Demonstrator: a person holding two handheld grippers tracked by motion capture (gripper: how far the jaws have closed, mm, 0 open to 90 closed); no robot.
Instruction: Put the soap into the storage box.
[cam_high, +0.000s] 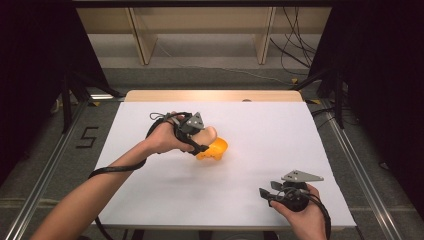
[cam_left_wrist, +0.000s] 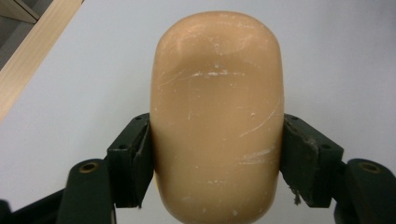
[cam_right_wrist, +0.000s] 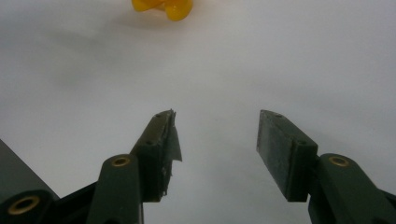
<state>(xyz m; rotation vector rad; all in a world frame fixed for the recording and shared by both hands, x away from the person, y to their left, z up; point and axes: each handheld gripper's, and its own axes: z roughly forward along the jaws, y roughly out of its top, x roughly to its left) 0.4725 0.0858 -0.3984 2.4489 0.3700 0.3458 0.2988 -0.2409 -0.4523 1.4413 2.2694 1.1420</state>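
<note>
Tan rounded piece (cam_left_wrist: 217, 121): a smooth, beige, capsule-shaped object, held above the white bench (cam_high: 260, 150) a little toward ten o'clock of its middle.
Surface: glossy, with fine scuffs and white scratches; it looks hard and stiff, probably plastic, and likely light.
Left tongs (cam_left_wrist: 217, 158): pinching the tan piece across its lower half, one pad flat on each side.
Grip judgement: the curved, slick sides could slide out; holding the widest straight part, as now, seems safest.
Orange piece (cam_high: 214, 149): lies on the bench just beside and under the tan piece, at its four o'clock; whether they touch is unclear.
Right tongs (cam_right_wrist: 217, 140): spread, holding nothing, low at the bench's five o'clock corner.
</note>
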